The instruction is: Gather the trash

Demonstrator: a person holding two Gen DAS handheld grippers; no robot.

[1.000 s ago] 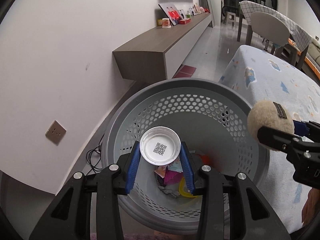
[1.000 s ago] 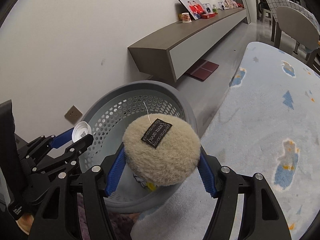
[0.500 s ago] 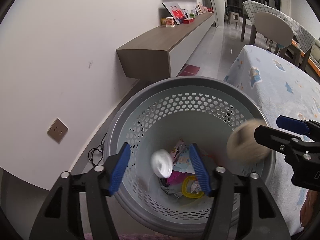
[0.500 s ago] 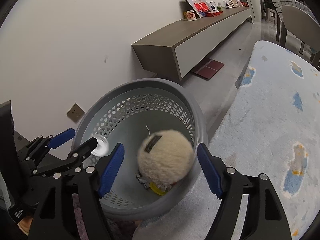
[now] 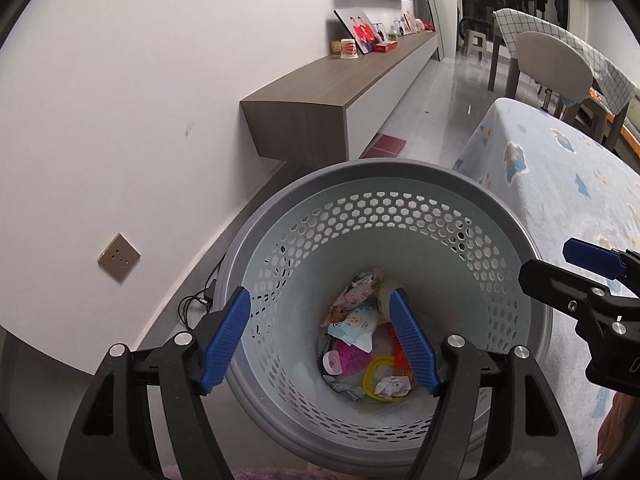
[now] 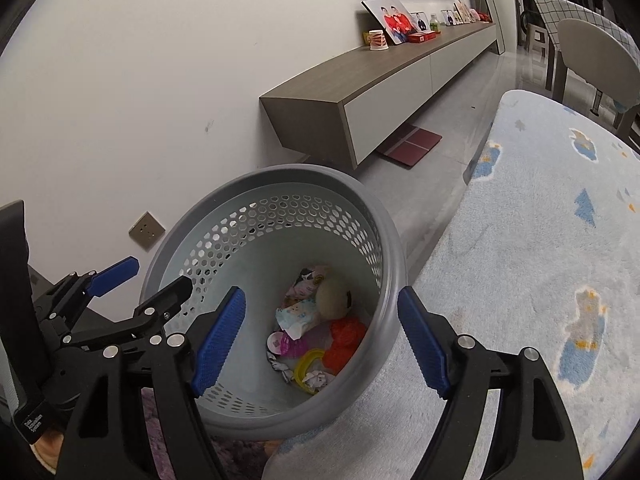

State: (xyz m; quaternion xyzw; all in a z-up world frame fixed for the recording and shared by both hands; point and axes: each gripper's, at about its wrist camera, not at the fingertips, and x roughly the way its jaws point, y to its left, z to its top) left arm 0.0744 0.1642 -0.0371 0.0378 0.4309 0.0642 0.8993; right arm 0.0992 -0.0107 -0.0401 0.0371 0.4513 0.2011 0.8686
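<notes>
- Currently over basket (image 5: 384,184): left gripper (image 5: 320,342) and right gripper (image 6: 320,342), fingers apart, empty.
- Risk: clipping rim at 12 o'clock, toppling trash (image 6: 316,332).

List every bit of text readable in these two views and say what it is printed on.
"Data Acquisition System": white label on the black body of the left gripper, lower left of the right wrist view.
Snack wrappers in the laundry basket: print too small to read.
Red box and paper cup on the shelf: too blurred to read.
</notes>
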